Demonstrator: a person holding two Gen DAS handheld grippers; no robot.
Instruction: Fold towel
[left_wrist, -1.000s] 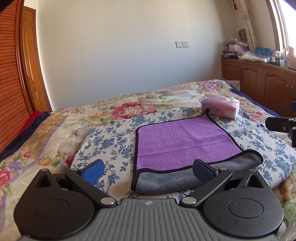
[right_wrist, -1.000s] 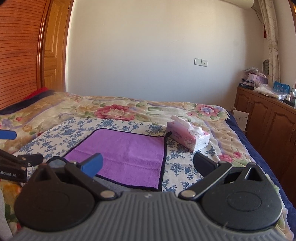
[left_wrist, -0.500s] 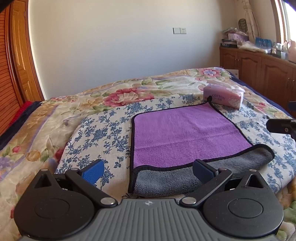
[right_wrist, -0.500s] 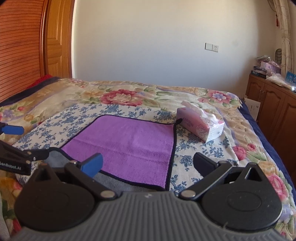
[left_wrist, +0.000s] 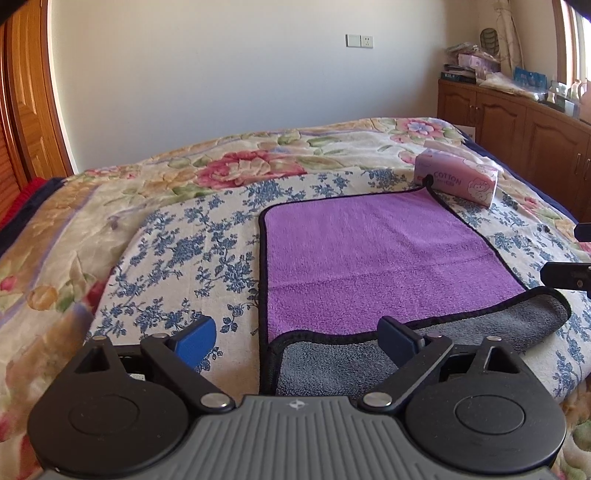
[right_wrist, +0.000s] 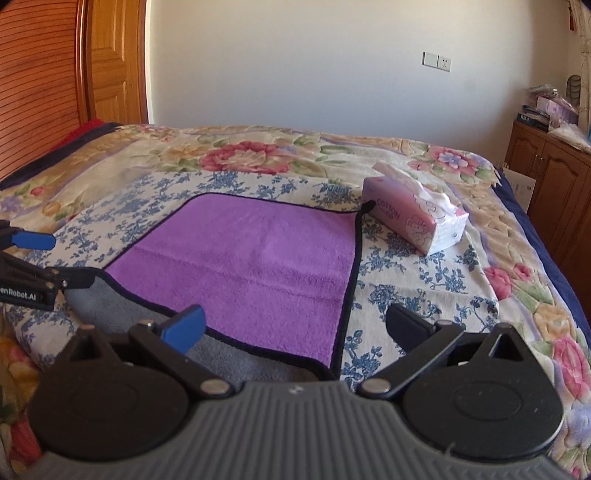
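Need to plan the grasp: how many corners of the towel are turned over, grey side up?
1: the near edge of the towel is flipped, grey corner toward the right; far corners lie flat purple. Near-left corner partly hidden.

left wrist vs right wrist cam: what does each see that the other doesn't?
Left wrist only: the window at far right, and the towel's turned-up grey corner on the right.

Right wrist only: the slatted wooden panel at left, and the left gripper seen from the side at the towel's near left corner.

Both: the purple towel with its grey underside folded up along the near edge, the pink tissue pack, the wall socket, the wooden cabinets, open jaws.
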